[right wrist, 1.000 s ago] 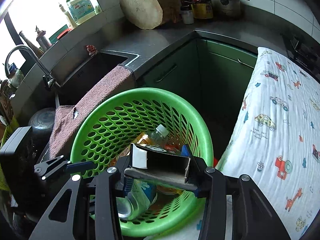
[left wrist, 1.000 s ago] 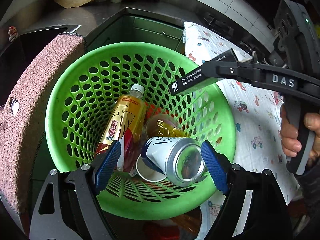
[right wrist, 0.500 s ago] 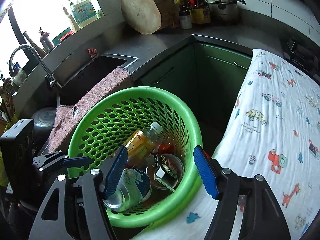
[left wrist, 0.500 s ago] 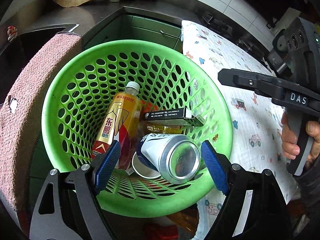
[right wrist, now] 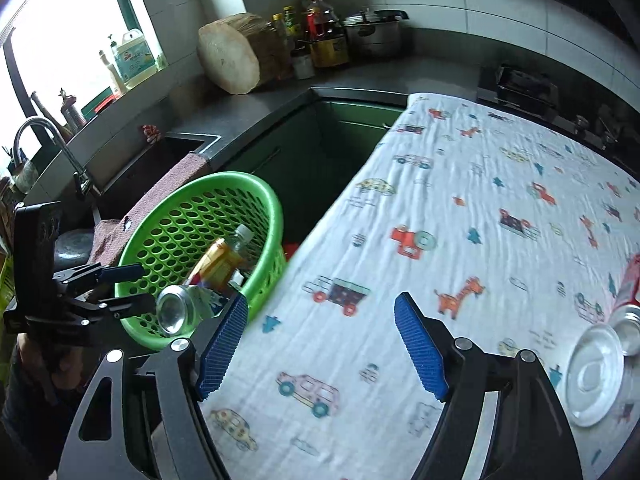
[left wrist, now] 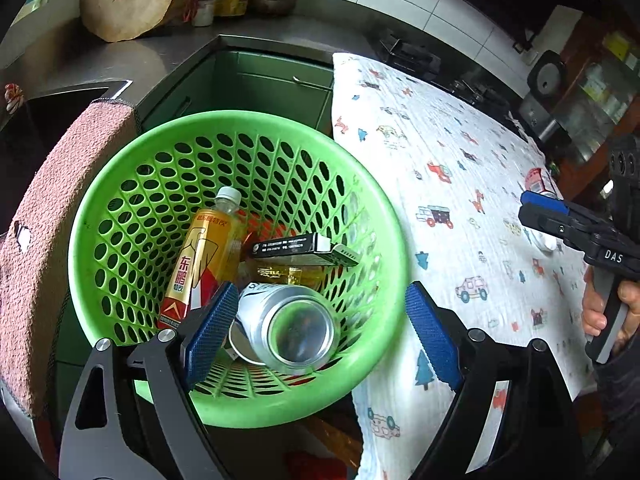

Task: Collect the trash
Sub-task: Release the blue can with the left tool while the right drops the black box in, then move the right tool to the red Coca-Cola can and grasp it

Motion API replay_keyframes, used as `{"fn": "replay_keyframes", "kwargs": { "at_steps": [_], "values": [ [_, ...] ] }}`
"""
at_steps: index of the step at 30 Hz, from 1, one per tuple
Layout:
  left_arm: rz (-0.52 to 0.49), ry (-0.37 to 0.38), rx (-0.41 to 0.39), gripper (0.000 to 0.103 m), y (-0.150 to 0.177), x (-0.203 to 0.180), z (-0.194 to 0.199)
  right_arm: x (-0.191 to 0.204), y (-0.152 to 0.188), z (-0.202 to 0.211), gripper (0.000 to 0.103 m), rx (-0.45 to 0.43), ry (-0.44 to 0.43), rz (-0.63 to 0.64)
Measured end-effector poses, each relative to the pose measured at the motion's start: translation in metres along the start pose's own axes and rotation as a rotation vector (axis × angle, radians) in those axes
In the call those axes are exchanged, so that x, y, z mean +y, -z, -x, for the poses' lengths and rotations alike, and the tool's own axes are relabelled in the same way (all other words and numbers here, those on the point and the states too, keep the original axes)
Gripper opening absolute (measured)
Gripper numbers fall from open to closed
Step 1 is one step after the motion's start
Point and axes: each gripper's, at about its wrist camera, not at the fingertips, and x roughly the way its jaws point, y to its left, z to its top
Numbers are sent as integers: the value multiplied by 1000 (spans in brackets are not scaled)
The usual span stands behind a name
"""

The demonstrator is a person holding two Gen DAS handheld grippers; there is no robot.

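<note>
A green perforated basket [left wrist: 120, 184] hangs off the table edge and also shows in the right wrist view [right wrist: 224, 184]. It holds a yellow drink bottle [left wrist: 200, 256], a black carton [left wrist: 304, 250], a clear bottle and a silver can [left wrist: 288, 324]. My left gripper [left wrist: 320, 332] is open over the basket, and the can lies between its pads. My right gripper [right wrist: 320, 344] is open and empty over the printed tablecloth [right wrist: 480, 184]. A red can [right wrist: 630, 300] and a clear plastic lid [right wrist: 592, 376] lie on the cloth at the right.
A pink towel [left wrist: 52, 220] hangs over the sink edge beside the basket. The sink and tap [right wrist: 48, 140] are at the left. A round wooden block [right wrist: 230, 60], bottles and a pot [right wrist: 372, 36] stand on the far counter.
My right gripper opened and dropped the black carton into the basket, then moved right, out over the tablecloth. My left gripper stayed open over the basket.
</note>
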Motion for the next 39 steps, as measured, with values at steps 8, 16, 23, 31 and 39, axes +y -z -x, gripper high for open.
{"fn": "replay_keyframes", "kwargs": {
  "at_steps": [8,16,23,31,39],
  "values": [
    [-61,32,-3,85,-7,-44,-5,-102,4,52,81,-33,193,-173],
    [-112,58,8,89,-15,-77,-14,-216,-8,71,84,-11,360,-426],
    [-146,57,20,93,-26,-94,-23,-277,-10,56,84,36,383,-577],
    [-186,54,48,94,-32,-113,-37,-305,-11,26,84,89,348,-657],
    [-225,62,62,94,-37,-134,-48,-316,-8,11,75,129,329,-684]
  ]
}}
